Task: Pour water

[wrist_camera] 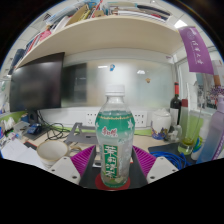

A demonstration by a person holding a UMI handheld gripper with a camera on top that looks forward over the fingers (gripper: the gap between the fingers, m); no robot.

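Observation:
A clear plastic bottle (115,140) with a white cap and a green label stands upright between my fingers. The magenta pads (90,158) lie against its left and right sides with no gap that I can see. My gripper (115,165) is shut on the bottle at its lower half. A dark red ring shows round the bottle's base, just above the gripper body. The bottle looks filled with a pale liquid.
A cluttered desk lies beyond the bottle. A white bowl (52,150) sits to the left, with a dark monitor (40,85) behind it. A white cup (160,121) and a dark bottle (176,105) stand to the right. A shelf (100,30) hangs overhead.

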